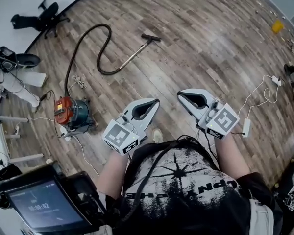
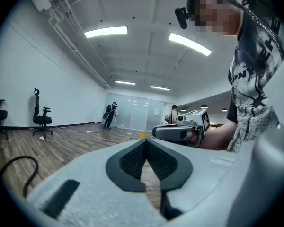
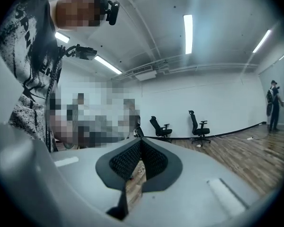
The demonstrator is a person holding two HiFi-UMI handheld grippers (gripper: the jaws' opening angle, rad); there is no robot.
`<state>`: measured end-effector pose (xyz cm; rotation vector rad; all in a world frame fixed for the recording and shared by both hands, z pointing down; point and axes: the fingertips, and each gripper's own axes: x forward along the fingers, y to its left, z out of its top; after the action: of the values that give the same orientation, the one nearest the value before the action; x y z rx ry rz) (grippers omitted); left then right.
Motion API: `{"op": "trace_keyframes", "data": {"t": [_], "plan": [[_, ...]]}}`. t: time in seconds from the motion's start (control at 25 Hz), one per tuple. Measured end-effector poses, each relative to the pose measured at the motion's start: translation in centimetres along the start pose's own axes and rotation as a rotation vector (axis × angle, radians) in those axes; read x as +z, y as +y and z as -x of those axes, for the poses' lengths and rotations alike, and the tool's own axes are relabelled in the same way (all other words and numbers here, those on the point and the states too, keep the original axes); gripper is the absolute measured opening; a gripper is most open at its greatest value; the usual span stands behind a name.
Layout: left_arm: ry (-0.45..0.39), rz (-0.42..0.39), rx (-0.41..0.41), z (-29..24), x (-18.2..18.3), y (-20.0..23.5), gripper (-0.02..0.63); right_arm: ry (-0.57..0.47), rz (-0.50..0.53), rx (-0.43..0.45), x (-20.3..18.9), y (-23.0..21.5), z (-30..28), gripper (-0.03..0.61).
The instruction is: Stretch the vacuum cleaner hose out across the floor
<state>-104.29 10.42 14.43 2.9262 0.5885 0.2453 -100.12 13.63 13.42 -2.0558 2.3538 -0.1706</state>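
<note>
The wooden floor (image 1: 201, 43) takes up most of the room, bare boards running out to white walls. A person in a black printed T-shirt (image 1: 186, 180) stands over it holding both tools out in front at waist height.

The vacuum cleaner hose (image 1: 107, 26) lies well ahead and to the person's left. It rises from the vacuum cleaner (image 1: 71, 112), an orange-topped canister sitting on the boards, arcs away, then doubles back in a tight loop. From there a metal tube (image 1: 134, 54) runs to the floor nozzle (image 1: 151, 37), which lies flat. The hose is curled, not laid straight. A short black bend of it (image 2: 31, 167) shows at the lower left of the left gripper view.

The left gripper (image 1: 156, 102) is clenched on nothing: in the left gripper view its dark pads meet at the tip with only floor behind them. The right gripper (image 1: 179, 95) is likewise clamped together and empty, its tip close beside the other's. Both are well apart from the hose.

Black office chairs (image 1: 41, 17) stand by the far wall. A screen (image 1: 44, 205) sits at the person's lower left. A white cable (image 1: 262, 94) trails across the boards to the right, and a small yellow thing (image 1: 278, 26) lies near the far edge.
</note>
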Motion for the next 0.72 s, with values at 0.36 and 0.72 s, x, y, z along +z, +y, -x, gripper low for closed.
{"op": "trace_keyframes", "data": {"t": [0.36,0.72], "plan": [[0.017,-0.005,-0.071,0.7,-0.5,5.2,0.0,0.014,-0.005,-0.058,0.1,-1.6,-5.3,0.006],[0.018,0.026,-0.1,0.0,-1.2,8.0,0.0,0.056,-0.003,-0.112,-1.0,-4.0,-6.4,0.006]]}}
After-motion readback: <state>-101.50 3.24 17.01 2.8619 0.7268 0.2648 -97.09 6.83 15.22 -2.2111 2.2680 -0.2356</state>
